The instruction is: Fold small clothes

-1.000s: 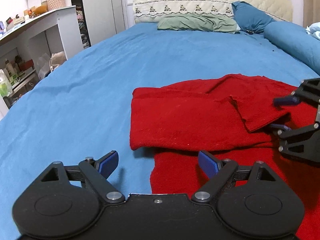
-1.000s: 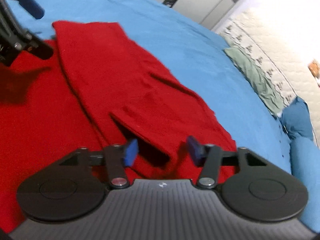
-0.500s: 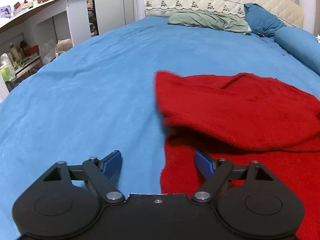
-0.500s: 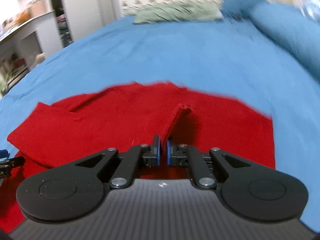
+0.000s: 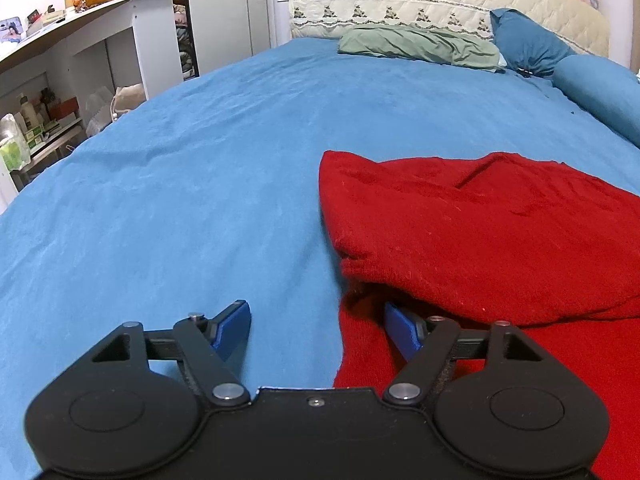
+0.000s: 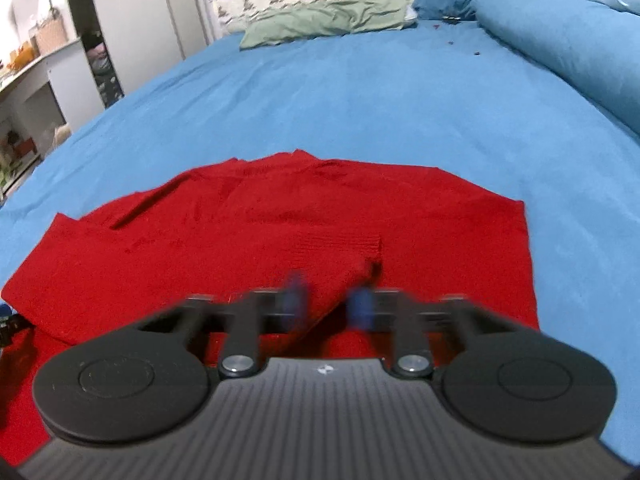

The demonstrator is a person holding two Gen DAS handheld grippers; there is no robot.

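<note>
A red knit sweater (image 5: 480,232) lies partly folded on the blue bed sheet (image 5: 200,168). It also shows in the right wrist view (image 6: 260,232). My left gripper (image 5: 318,326) is open at the sweater's left edge, its right finger under the folded flap and its left finger over bare sheet. My right gripper (image 6: 328,300) is blurred and open, low over the sweater's near part, with a sleeve cuff (image 6: 344,244) lying just beyond its fingers.
A green pillow (image 5: 420,44) and blue pillows (image 5: 528,40) lie at the quilted headboard (image 5: 440,4). A rolled blue duvet (image 6: 560,40) runs along the right side. A white desk with shelves (image 5: 80,52) and a wardrobe (image 5: 232,12) stand to the left.
My right gripper was shut on the sleeve half a second ago and has opened, leaving the sleeve flat on the sweater. My left gripper moved closer to the sweater's left edge.
</note>
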